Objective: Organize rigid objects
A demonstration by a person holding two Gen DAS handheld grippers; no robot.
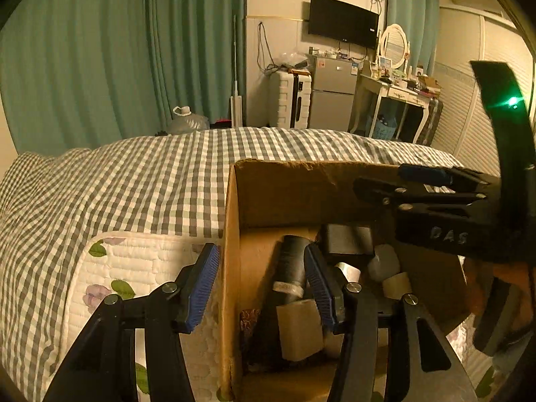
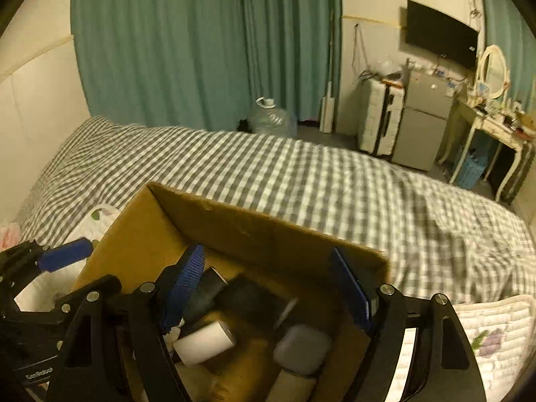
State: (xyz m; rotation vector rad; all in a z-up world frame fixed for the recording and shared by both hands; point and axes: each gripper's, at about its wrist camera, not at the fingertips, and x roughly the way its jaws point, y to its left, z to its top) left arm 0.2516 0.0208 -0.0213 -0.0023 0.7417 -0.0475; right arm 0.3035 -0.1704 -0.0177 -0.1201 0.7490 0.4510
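Left wrist view showed the left gripper point(image 1: 261, 278) spread wide, holding nothing. One finger sat outside the cardboard box point(image 1: 231, 268) and the other sat inside it, so the box's side wall stood between the two fingers. Just past the inside finger lay a black tube point(image 1: 290, 264). Below the tube, closer to the camera, was a pale block point(image 1: 298, 330). To the right of that finger were a shiny roll point(image 1: 348, 271), a gray lump point(image 1: 383, 263) and a roll of tape point(image 1: 397, 284). Behind them sat a dark box point(image 1: 348, 239).

Right wrist view showed the right gripper point(image 2: 268, 284) also spread wide with nothing in it, hanging over the open box point(image 2: 254, 231). Below and between its fingers lay a white roll point(image 2: 204, 343) and a gray rounded case point(image 2: 303, 348). A dark tube point(image 2: 209, 288) lay beside its left finger.

All these things looked hard and light. They probably would not bend or squash. The gray case looked smooth, so it might slip; pinching it across its short sides seemed best. The white roll could spin away, so holding it around its middle looked safest. The black tube was long and should be taken near its center so it would not tip.

The box rested on a checked bedspread point(image 2: 301, 181), beside a flowered quilt point(image 1: 134, 268).
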